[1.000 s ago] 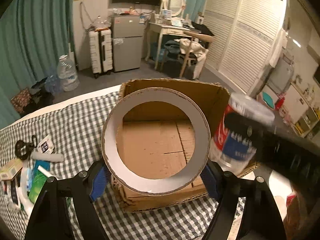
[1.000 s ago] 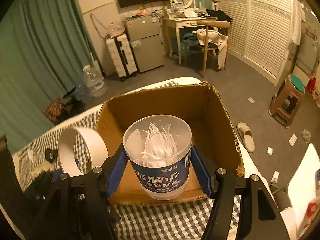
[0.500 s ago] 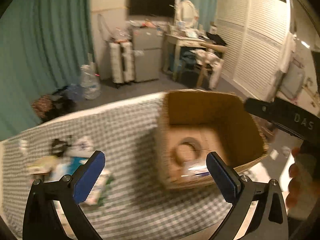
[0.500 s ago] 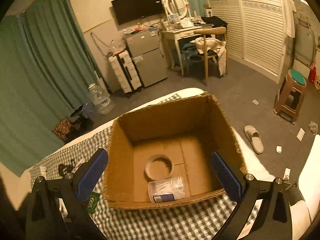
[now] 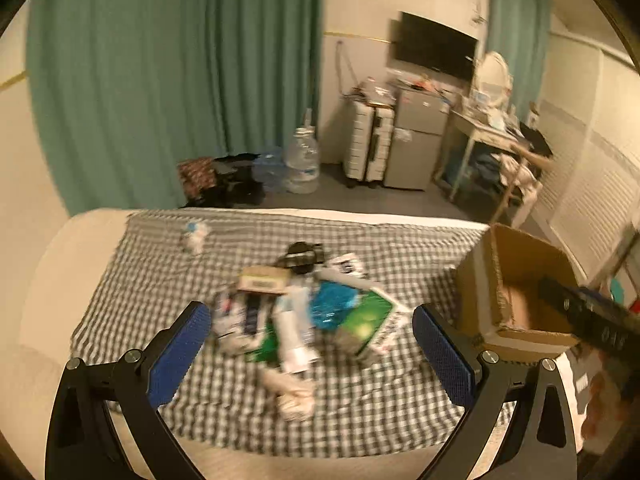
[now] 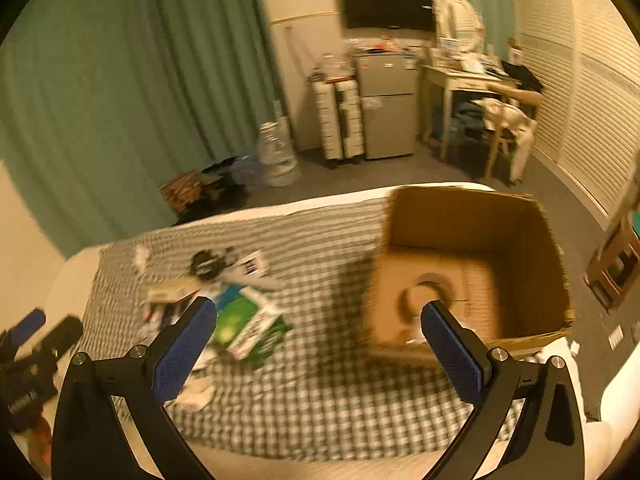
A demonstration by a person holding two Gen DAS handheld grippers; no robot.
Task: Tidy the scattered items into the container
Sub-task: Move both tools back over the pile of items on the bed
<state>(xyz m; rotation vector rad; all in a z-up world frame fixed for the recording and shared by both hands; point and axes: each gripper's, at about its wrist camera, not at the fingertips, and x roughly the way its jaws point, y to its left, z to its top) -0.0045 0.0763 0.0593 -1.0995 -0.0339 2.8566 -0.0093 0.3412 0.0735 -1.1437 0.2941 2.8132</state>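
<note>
— Where's the messy pile?

— On the checked cloth, left of the cardboard box. Right in front of the left gripper, fingers wide apart, holding nothing.

— And the green pack?

— Lying slanted, long side running up-left to down-right. Just ahead of the right gripper, off to its left side. Fingers wide apart too, nothing held.

— Closer one?

— Probably the left, pointing straight at the pile. Box well off to the right, with a ring already inside
</note>
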